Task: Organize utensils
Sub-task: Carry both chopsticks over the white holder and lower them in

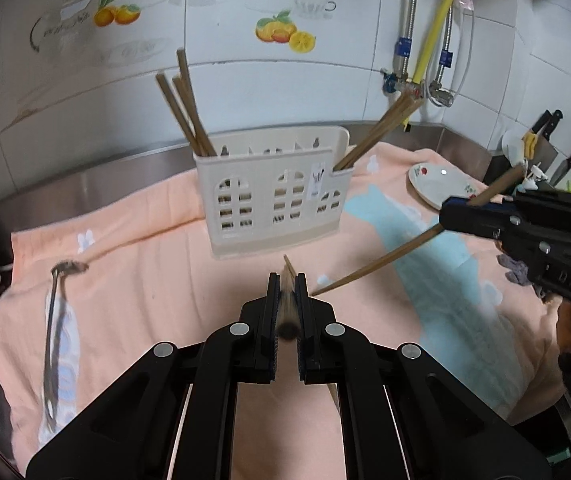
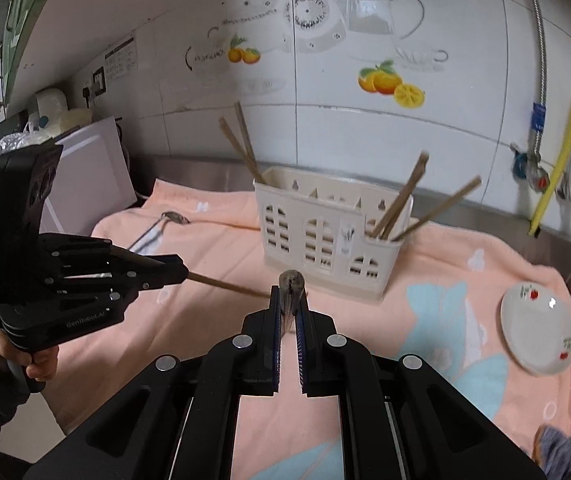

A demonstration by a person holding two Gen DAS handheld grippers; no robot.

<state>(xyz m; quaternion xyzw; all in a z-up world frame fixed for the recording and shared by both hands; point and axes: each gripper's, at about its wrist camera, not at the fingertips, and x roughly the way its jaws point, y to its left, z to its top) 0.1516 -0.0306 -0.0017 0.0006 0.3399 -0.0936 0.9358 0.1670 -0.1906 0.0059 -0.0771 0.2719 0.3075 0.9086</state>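
A cream utensil holder (image 1: 275,194) stands on a peach towel (image 1: 145,280), with brown chopsticks leaning out of its left end (image 1: 185,108) and right end (image 1: 381,132). It also shows in the right wrist view (image 2: 325,236). My left gripper (image 1: 287,292) is shut on a chopstick (image 1: 289,270) pointing at the holder. My right gripper (image 2: 289,300) is shut on another chopstick (image 2: 291,280); in the left wrist view that chopstick (image 1: 377,264) slants down to the towel. A metal spoon (image 1: 55,332) lies on the towel at the left.
A white flowered plate (image 2: 537,332) lies on the towel at the right. Pipes and valves (image 1: 417,76) run down the tiled wall. Knives (image 1: 545,124) stand at the far right. A white board (image 2: 93,172) and appliances stand at the far left.
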